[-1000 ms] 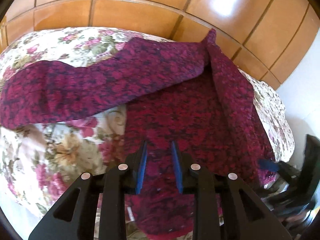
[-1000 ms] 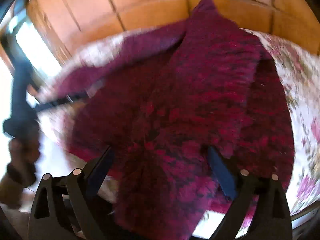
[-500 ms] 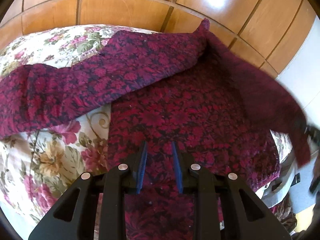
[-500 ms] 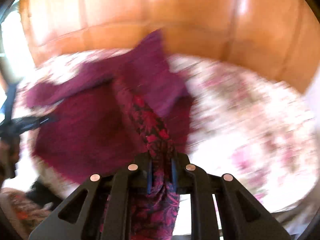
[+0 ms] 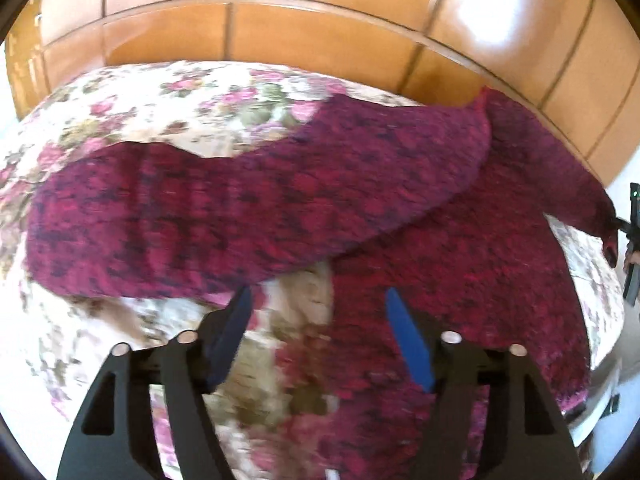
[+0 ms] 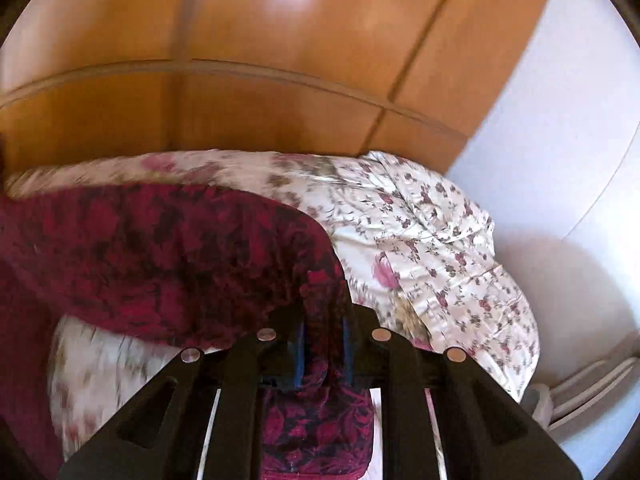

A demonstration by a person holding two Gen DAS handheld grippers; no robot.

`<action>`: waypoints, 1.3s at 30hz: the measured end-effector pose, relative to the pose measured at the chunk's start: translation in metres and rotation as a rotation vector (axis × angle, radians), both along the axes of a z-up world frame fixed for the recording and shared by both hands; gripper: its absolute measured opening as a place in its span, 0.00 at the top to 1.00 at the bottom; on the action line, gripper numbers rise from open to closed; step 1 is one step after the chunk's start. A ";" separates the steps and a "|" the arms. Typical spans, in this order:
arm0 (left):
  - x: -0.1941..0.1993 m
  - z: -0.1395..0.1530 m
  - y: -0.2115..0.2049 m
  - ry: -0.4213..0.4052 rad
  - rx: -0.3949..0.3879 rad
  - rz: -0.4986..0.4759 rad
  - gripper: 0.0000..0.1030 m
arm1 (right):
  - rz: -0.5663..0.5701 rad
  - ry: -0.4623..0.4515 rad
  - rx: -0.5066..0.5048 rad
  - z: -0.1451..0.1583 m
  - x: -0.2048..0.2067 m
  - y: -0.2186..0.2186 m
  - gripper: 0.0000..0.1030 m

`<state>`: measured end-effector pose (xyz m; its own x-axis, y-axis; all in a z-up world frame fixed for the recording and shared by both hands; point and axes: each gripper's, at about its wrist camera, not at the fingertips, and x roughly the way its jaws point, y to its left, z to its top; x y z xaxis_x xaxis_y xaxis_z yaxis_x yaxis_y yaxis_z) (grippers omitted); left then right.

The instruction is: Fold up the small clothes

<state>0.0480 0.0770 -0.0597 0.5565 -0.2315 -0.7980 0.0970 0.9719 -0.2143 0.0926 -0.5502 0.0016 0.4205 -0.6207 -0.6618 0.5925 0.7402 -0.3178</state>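
Note:
A dark red flowered knit garment [image 5: 440,240] lies spread on a floral bedspread [image 5: 160,108]. One sleeve [image 5: 240,208] stretches out to the left. My left gripper [image 5: 320,316] hovers over the garment's lower left edge; its jaws are opening and hold nothing, with cloth and bedspread lying below. The other sleeve [image 5: 560,176] is drawn out to the right, where my right gripper [image 5: 630,240] shows at the frame's edge. In the right wrist view my right gripper [image 6: 322,332] pinches that sleeve [image 6: 160,248] between its blue pads, the jaws easing slightly.
A wooden panelled wardrobe [image 5: 280,28] runs along the far side of the bed. A white wall [image 6: 560,120] stands on the right past the bed's corner [image 6: 500,320]. The flowered cover [image 6: 420,240] lies bare beyond the held sleeve.
My left jaws have spread wide and let go of the garment's hem. The right gripper shut on the sleeve and carried it far out to the right over the bed.

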 end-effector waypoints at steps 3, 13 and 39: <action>0.006 -0.008 0.025 0.046 -0.049 0.076 0.32 | -0.048 0.012 -0.039 -0.001 0.028 -0.015 0.67; 0.005 -0.023 0.086 0.060 -0.110 0.265 0.32 | 0.089 -0.091 0.030 0.002 0.022 0.040 0.06; 0.034 -0.030 0.026 -0.172 0.430 -0.274 1.00 | 0.473 -0.066 0.493 -0.086 -0.008 0.272 0.02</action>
